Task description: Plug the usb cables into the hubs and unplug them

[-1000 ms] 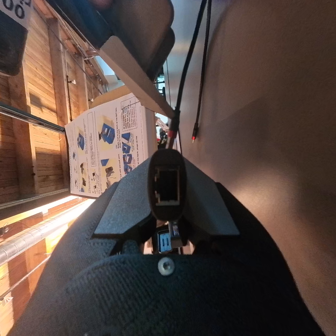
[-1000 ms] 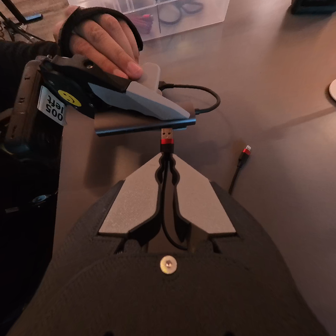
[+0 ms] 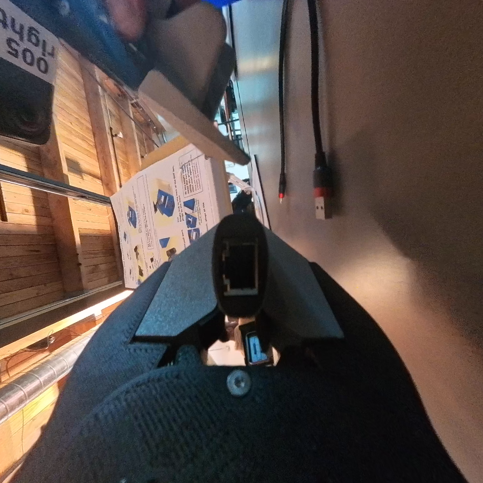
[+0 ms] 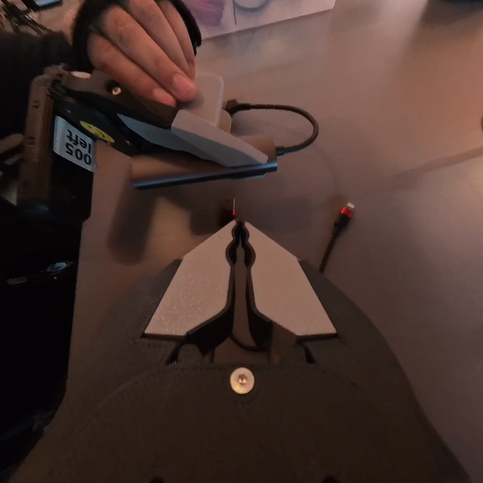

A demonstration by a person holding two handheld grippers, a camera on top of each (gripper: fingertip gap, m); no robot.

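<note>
Brown matte table (image 4: 392,109), smooth, with warm light pooled on it (image 3: 366,274). Horizontal wood-plank wall (image 3: 39,248) behind, crossed by a metal rail (image 3: 52,187) and a ribbed metal pipe (image 3: 34,384). Illustrated instruction sheet (image 3: 162,214) propped at the table edge. Clear plastic box (image 4: 261,15) at the far side.

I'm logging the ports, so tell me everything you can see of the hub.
The hub is a slim, dark, metal-looking bar, held roughly level between the left gripper's jaws. Its end face carries a network socket, one side a blue USB port; a short black cable loops from the other end.
</note>
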